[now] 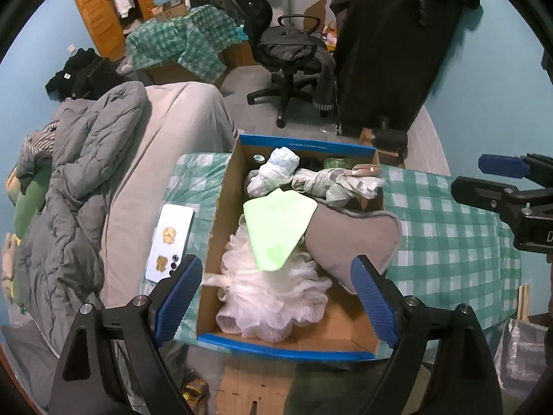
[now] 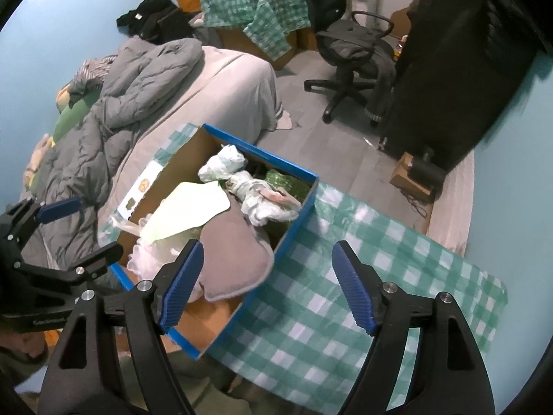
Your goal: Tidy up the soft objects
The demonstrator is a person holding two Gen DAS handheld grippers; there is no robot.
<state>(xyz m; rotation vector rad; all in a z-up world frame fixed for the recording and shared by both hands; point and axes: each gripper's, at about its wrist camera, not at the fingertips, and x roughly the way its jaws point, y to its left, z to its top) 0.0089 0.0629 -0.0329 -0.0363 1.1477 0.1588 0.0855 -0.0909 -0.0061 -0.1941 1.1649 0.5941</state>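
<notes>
Cardboard box (image 1: 221, 214), blue-rimmed: filled with white mesh puff (image 1: 276, 297), pale green sheet (image 1: 276, 224), grey pillow (image 1: 349, 242), bundled bags. Left gripper (image 1: 276, 294) and right gripper (image 2: 268, 282) are held spread, empty.

A lived-in bedroom in a home: a bed with a rumpled grey quilted duvet (image 1: 79, 159), a black swivel office chair (image 1: 287, 55) draped in clothes, orange louvred wooden wardrobe doors (image 1: 93, 10), and dark coats (image 1: 397, 41) hanging against turquoise walls.

Dim, cool, even indoor light with soft shadows. Heavy fisheye bending and black vignetting at edges. Slight motion blur in right wrist view.
</notes>
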